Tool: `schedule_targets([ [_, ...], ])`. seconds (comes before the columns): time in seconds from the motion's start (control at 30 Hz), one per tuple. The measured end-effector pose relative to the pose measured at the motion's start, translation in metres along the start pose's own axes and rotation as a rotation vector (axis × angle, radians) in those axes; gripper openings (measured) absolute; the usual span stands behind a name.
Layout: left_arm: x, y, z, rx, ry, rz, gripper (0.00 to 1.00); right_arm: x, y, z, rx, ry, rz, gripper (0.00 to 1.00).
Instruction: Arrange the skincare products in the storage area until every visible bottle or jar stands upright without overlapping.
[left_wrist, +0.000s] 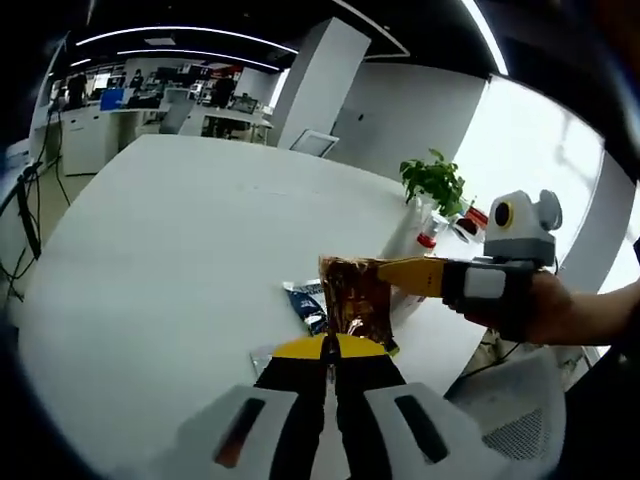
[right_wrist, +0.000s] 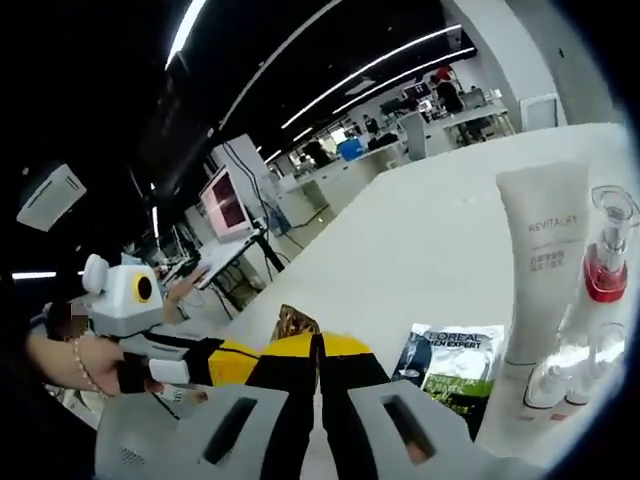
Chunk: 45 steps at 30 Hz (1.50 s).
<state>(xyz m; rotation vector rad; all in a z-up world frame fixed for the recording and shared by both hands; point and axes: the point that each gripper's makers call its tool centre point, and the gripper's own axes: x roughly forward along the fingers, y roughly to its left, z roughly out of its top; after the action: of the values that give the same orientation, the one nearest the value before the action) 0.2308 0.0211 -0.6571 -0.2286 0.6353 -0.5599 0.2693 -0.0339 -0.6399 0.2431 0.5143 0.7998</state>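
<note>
In the left gripper view, the left gripper (left_wrist: 331, 347) rises from the bottom edge, its yellow-tipped black jaws pressed together on the lower edge of a crinkled, glossy bronze sachet (left_wrist: 356, 292). The foil is flat and roughly rectangular, creased and catching the light. From the right the right gripper (left_wrist: 392, 271) comes in level, its yellow jaw tips closed on the sachet's upper right edge, so the packet is pinched from two sides above the white table (left_wrist: 180, 250). A hand (left_wrist: 545, 305) wraps the right gripper's handle, wrist extended toward the frame's edge. Just behind the foil, a dark blue printed sachet (left_wrist: 305, 303) lies flat on the smooth tabletop. Farther off, a leafy green plant (left_wrist: 434, 183) stands near the table's far corner, with a clear red-collared bottle (left_wrist: 428, 236) below it.

The right gripper view shows the skincare items up close — a matte white tube (right_wrist: 545, 270) standing upright, a clear pump bottle with a red collar (right_wrist: 604, 275) just beside it, and a flat green-and-dark sachet (right_wrist: 455, 365) lying at the tube's foot. A corner of bronze foil shows above that gripper's closed jaws.
</note>
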Motion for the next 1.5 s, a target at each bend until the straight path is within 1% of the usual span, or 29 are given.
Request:
schedule_targets([
  [0.1,0.007,0.014,-0.001,-0.031,0.009,0.013,0.00,0.014,-0.007,-0.003,-0.065,0.021,-0.029,0.01],
  [0.13,0.009,0.019,-0.001,-0.037,0.010,0.020,0.00,0.019,-0.013,-0.006,-0.099,0.045,-0.047,0.01],
  [0.2,0.015,0.027,-0.002,-0.047,0.022,0.032,0.00,0.032,-0.017,-0.007,-0.150,0.055,-0.055,0.01],
  [0.3,0.022,0.036,-0.003,-0.054,0.030,0.041,0.00,0.044,-0.020,-0.008,-0.182,0.071,-0.070,0.01],
  [0.37,0.029,0.044,-0.004,-0.065,0.040,0.046,0.00,0.049,-0.025,-0.012,-0.218,0.105,-0.096,0.01],
  [0.4,0.032,0.046,-0.004,-0.067,0.042,0.048,0.00,0.057,-0.032,-0.017,-0.238,0.123,-0.110,0.01],
  [0.47,0.037,0.051,-0.004,-0.061,0.052,0.057,0.00,0.065,-0.037,-0.021,-0.257,0.147,-0.122,0.01],
  [0.6,0.051,0.066,-0.013,-0.072,0.082,0.075,0.00,0.076,-0.045,-0.030,-0.265,0.179,-0.146,0.01],
  [0.63,0.052,0.067,-0.014,-0.073,0.085,0.079,0.00,0.079,-0.047,-0.032,-0.270,0.186,-0.149,0.01],
  [0.67,0.054,0.069,-0.016,-0.076,0.092,0.081,0.00,0.086,-0.052,-0.037,-0.285,0.201,-0.155,0.01],
  [0.73,0.059,0.072,-0.020,-0.081,0.102,0.088,0.00,0.089,-0.054,-0.040,-0.306,0.215,-0.161,0.01],
  [0.77,0.064,0.076,-0.024,-0.086,0.115,0.091,0.00,0.092,-0.056,-0.043,-0.320,0.227,-0.164,0.01],
  [0.83,0.065,0.076,-0.025,-0.082,0.124,0.098,0.00,0.094,-0.059,-0.047,-0.342,0.249,-0.173,0.01],
  [0.87,0.068,0.078,-0.026,-0.077,0.128,0.100,0.00,0.099,-0.063,-0.051,-0.346,0.255,-0.178,0.01],
  [0.93,0.075,0.083,-0.030,-0.047,0.146,0.110,0.00,0.103,-0.068,-0.055,-0.371,0.275,-0.187,0.02],
  [0.97,0.075,0.080,-0.029,-0.025,0.151,0.115,0.00,0.102,-0.070,-0.056,-0.425,0.303,-0.191,0.02],
  [1.03,0.079,0.082,-0.030,0.002,0.164,0.118,0.01,0.104,-0.070,-0.058,-0.467,0.326,-0.187,0.02],
  [1.07,0.081,0.084,-0.030,0.025,0.169,0.123,0.01,0.109,-0.072,-0.059,-0.464,0.321,-0.185,0.02],
  [1.13,0.082,0.085,-0.033,0.053,0.183,0.126,0.01,0.109,-0.073,-0.057,-0.460,0.321,-0.182,0.02],
  [1.17,0.086,0.092,-0.033,0.065,0.184,0.125,0.01,0.109,-0.073,-0.057,-0.459,0.321,-0.181,0.02],
  [1.23,0.085,0.091,-0.034,0.092,0.192,0.126,0.01,0.110,-0.074,-0.058,-0.466,0.328,-0.180,0.02],
  [1.27,0.085,0.091,-0.033,0.143,0.196,0.125,0.01,0.110,-0.074,-0.060,-0.476,0.333,-0.178,0.02],
  [1.3,0.085,0.092,-0.032,0.170,0.201,0.124,0.01,0.110,-0.075,-0.060,-0.479,0.337,-0.178,0.02],
  [1.33,0.086,0.092,-0.032,0.222,0.216,0.126,0.01,0.111,-0.076,-0.062,-0.480,0.340,-0.180,0.02],
  [1.37,0.085,0.095,-0.033,0.252,0.229,0.147,0.00,0.111,-0.076,-0.062,-0.481,0.342,-0.182,0.02],
  [1.4,0.085,0.095,-0.030,0.308,0.227,0.164,0.02,0.112,-0.077,-0.064,-0.480,0.343,-0.182,0.02],
  [1.43,0.085,0.093,-0.031,0.339,0.238,0.167,0.01,0.112,-0.077,-0.065,-0.480,0.342,-0.181,0.02],
  [1.5,0.085,0.093,-0.024,0.402,0.230,0.174,0.03,0.112,-0.077,-0.065,-0.481,0.341,-0.175,0.02],
])
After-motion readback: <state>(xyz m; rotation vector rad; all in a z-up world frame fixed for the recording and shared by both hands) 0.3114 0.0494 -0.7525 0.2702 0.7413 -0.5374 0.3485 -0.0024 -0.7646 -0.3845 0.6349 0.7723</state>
